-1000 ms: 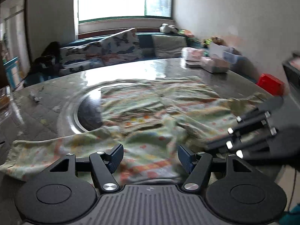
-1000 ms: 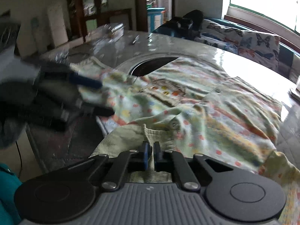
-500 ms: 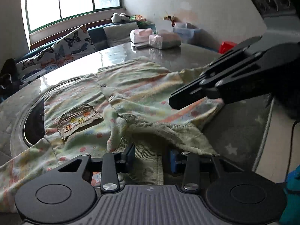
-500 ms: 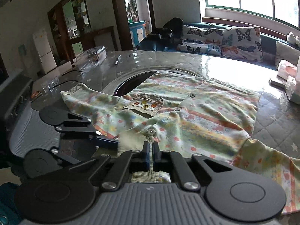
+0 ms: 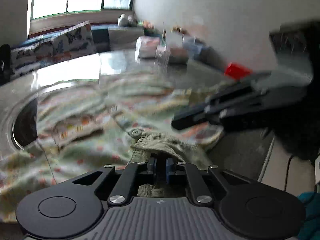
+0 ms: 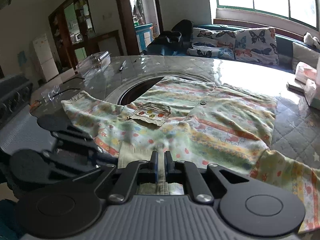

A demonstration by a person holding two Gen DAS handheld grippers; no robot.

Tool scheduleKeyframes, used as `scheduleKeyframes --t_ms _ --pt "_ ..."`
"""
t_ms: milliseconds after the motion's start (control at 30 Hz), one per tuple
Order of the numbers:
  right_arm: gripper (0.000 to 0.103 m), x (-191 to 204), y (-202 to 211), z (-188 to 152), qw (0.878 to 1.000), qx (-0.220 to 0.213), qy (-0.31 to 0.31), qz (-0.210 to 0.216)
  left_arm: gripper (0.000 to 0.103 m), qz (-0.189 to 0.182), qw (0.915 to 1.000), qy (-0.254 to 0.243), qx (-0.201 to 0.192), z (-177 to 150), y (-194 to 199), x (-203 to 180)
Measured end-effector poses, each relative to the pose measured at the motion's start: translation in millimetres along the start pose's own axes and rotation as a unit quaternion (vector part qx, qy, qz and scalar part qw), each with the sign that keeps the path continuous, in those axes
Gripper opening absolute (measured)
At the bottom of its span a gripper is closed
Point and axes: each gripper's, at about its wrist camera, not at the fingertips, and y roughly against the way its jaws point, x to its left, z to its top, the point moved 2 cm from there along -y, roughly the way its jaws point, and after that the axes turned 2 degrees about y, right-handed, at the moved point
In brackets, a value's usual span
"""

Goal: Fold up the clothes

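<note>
A small pale green shirt (image 6: pixel 210 120) with coloured stripes, a chest pocket (image 6: pixel 154 116) and buttons lies spread on the round grey table (image 6: pixel 296 132). My left gripper (image 5: pixel 160 165) is shut on the shirt's ribbed collar (image 5: pixel 166 144) at the near edge. My right gripper (image 6: pixel 161 165) is shut on the same collar (image 6: pixel 136 152) a little to the side. Each gripper shows in the other's view: the right one (image 5: pixel 192 118) at the right, the left one (image 6: pixel 66 140) at the left. The left wrist view is blurred by motion.
The table has a round dark opening (image 6: pixel 138 90) under the shirt's far part. A pen (image 6: pixel 122 66) and a clear plastic box (image 6: pixel 96 62) lie at the far left. Tissue packs (image 6: pixel 306 74) stand at the far right. A cushioned bench (image 6: pixel 236 44) runs below the window.
My left gripper went from wide open over the shirt to shut on the collar. My right gripper stayed shut on the collar and shifted slightly.
</note>
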Motion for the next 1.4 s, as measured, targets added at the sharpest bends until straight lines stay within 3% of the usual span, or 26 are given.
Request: scheduleKeyframes --t_ms 233,367,633,800,900,1033,1200,1400 --pt "0.008 12 -30 2 0.999 0.019 0.038 0.015 0.024 0.001 0.9998 -0.019 -0.005 -2 13 -2" --pt "0.011 17 -34 -9 0.998 0.041 0.050 0.023 0.039 0.019 0.9996 -0.016 -0.015 -1 33 10" --pt "0.029 -1 1 -21 1.000 0.013 0.017 -0.007 0.038 0.020 0.9988 0.022 -0.038 26 21 19" --pt "0.035 -12 23 -29 1.000 -0.005 -0.004 -0.027 0.036 0.007 0.9978 0.060 -0.029 32 -6 22" --pt "0.036 -31 37 -35 0.998 -0.018 -0.036 -0.057 0.036 -0.002 0.9982 0.054 -0.027 33 -16 14" --pt "0.037 -79 48 -46 0.986 -0.033 -0.096 -0.136 0.036 -0.005 0.9995 0.026 -0.015 30 -25 0" --pt "0.040 -148 62 -71 0.958 -0.035 -0.163 -0.232 0.036 -0.003 0.9999 0.012 -0.006 25 -30 -6" --pt "0.040 -201 82 -98 0.927 -0.035 -0.223 -0.299 0.037 0.001 0.9999 0.012 -0.002 26 -31 -8"
